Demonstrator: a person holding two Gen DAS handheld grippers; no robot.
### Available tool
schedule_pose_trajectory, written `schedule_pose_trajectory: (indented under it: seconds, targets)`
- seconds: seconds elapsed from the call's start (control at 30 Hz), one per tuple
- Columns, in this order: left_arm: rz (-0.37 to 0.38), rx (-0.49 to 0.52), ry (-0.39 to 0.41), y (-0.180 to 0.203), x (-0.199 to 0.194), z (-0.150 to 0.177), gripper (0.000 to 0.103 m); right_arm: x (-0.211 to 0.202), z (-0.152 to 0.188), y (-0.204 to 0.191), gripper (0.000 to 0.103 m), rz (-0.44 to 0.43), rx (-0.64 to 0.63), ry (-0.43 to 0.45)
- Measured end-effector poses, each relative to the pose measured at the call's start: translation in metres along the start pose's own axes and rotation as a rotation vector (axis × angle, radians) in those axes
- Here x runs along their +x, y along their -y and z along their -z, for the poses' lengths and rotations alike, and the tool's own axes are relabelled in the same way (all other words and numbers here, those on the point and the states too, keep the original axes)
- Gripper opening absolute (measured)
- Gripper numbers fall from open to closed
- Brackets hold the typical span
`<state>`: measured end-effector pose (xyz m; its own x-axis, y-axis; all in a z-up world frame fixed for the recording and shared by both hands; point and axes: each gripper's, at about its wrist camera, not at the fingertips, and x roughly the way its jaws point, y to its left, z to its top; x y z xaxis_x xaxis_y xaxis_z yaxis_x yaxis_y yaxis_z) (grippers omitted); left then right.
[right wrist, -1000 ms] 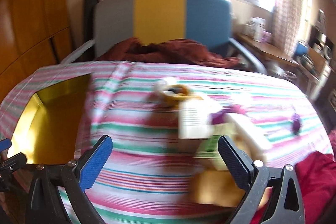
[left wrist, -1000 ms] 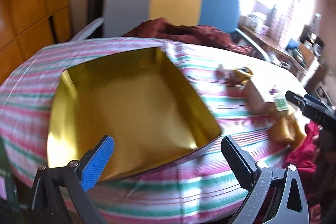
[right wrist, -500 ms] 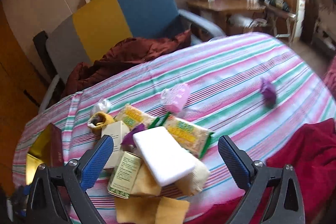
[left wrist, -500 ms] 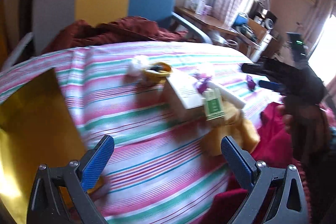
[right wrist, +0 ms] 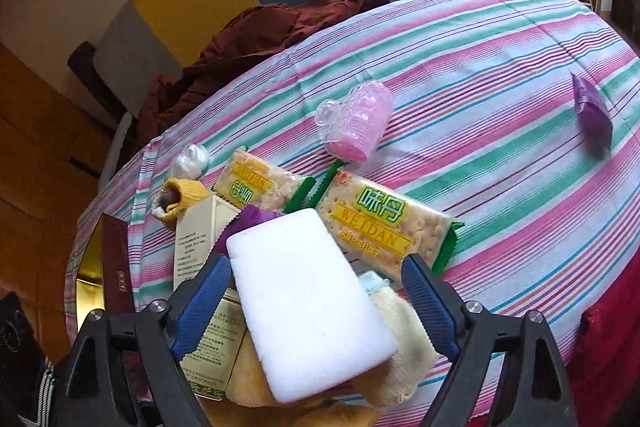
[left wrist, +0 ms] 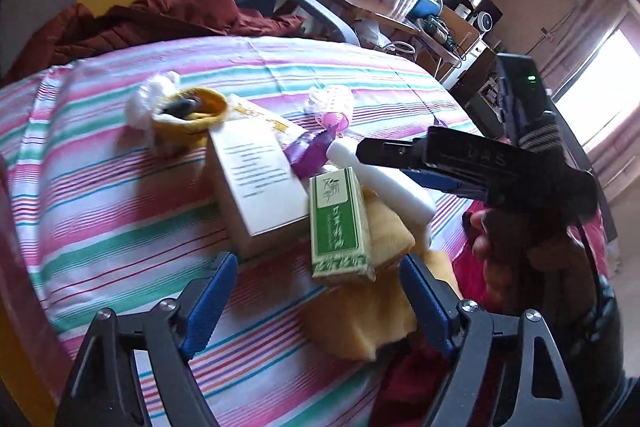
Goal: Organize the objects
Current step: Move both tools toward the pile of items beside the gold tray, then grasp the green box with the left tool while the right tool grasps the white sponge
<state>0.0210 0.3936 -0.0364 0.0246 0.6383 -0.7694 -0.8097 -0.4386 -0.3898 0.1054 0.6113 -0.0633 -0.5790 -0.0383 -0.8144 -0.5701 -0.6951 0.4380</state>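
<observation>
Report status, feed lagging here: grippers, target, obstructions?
Left gripper open, jaws just closing toward green paper-wrapped box. Right gripper open, closing around white foam block, not gripped. Yellow cloth underneath.

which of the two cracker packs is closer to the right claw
The cracker pack reading WEIDAN, beside the white block; the other pack lies farther back near the yellow sock.

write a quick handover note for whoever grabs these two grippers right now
Left gripper: empty; its jaws have just been closing, aimed at the green printed carton on the pile.
Right gripper: jaws have just been closing around the white foam block, pads not yet pressing.
Things: cracker packets, pink plastic roller, purple wrapper and yellow cloth all lie on the striped tablecloth; gold tray at the far left.
Done: nothing visibly sorted.
Left: everything still needs putting away.
</observation>
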Motion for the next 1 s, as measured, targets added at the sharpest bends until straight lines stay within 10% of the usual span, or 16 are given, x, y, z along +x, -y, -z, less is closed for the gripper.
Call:
schedule_pose_trajectory:
  seconds: [0.27,0.63,1.0]
  targets:
    - [0.073,-0.08,-0.07,-0.006,0.026,-0.004,0.038,0.003,0.0,-0.011,0.074,-0.012,-0.057,-0.013]
    - [0.047,-0.053,0.039,-0.006,-0.027,0.013,0.033,-0.012,-0.004,-0.013,0.062,-0.029,-0.075,0.068]
    - [-0.215,-0.225,0.209,-0.104,-0.139,0.07,0.033,-0.036,0.007,-0.062,0.062,-0.066,-0.217,0.12]
